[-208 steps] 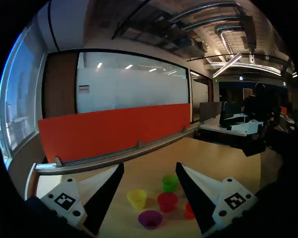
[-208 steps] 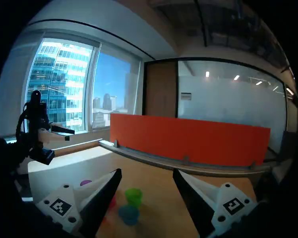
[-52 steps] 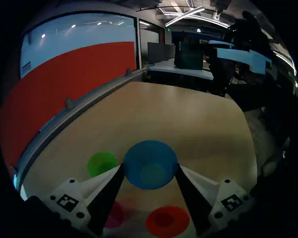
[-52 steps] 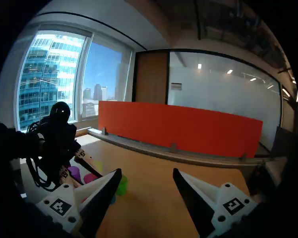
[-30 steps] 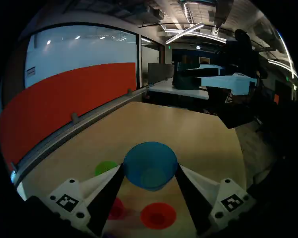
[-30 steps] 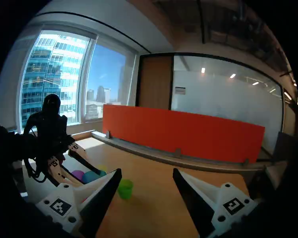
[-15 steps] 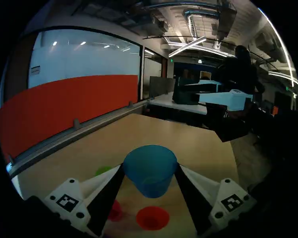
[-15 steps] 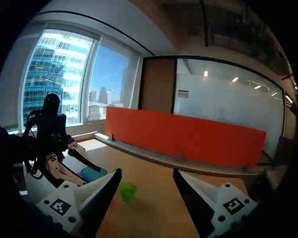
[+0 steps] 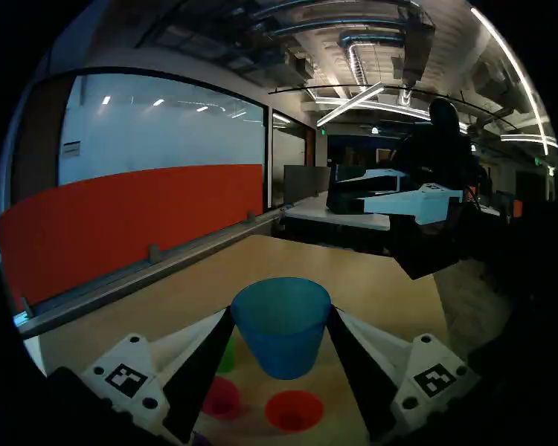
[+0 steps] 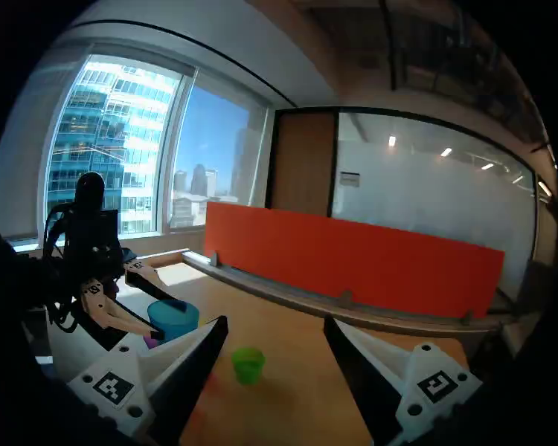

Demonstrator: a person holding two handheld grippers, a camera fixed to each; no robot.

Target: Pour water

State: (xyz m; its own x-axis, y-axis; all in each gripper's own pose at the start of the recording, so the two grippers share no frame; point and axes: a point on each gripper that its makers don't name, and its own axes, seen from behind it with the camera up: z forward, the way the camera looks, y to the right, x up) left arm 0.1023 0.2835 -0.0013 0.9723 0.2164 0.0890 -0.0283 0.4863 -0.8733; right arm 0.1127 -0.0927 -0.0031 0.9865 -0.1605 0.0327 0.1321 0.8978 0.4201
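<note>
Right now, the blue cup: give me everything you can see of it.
The blue cup is a small tapered tumbler, wider at the rim, and looks like translucent plastic. It is upright, mouth up, clamped on both sides near the rim between the fingers of the left gripper. It appears raised off the table, above a red cup. I cannot tell whether it holds water. The right gripper view shows it side-on, also upright.
</note>
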